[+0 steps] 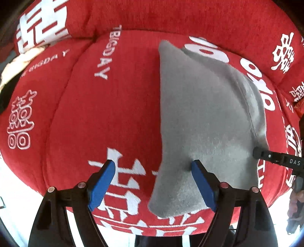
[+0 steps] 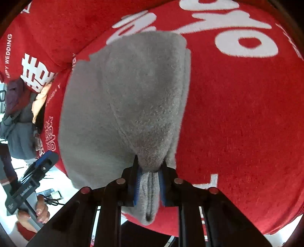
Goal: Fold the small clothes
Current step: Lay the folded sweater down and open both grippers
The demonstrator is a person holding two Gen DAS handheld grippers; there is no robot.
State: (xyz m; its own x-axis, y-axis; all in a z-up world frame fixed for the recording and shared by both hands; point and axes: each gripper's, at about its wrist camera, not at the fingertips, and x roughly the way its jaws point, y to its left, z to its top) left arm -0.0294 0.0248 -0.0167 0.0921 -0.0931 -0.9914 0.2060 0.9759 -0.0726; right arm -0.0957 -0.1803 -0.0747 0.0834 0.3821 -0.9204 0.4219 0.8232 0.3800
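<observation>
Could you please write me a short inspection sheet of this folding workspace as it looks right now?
Surface: red sofa cushion with white printed lettering, soft and rounded.
Job's things: one grey fleece cloth lying on the cushion, partly folded, layered edges bunched at the right gripper.
Clutter: peach and dark garments heaped at the cushion's far left edge.
Grippers: left gripper open, one pad resting on the cloth's near edge; right gripper shut on the cloth's bunched corner.
Cables: a thin dark cable on the pale floor below the left gripper.
Surroundings: red backrest cushion behind; pale floor.

Red cover (image 2: 237, 114): "HAPPY WEDDING", seemingly "BIGDAY".
</observation>
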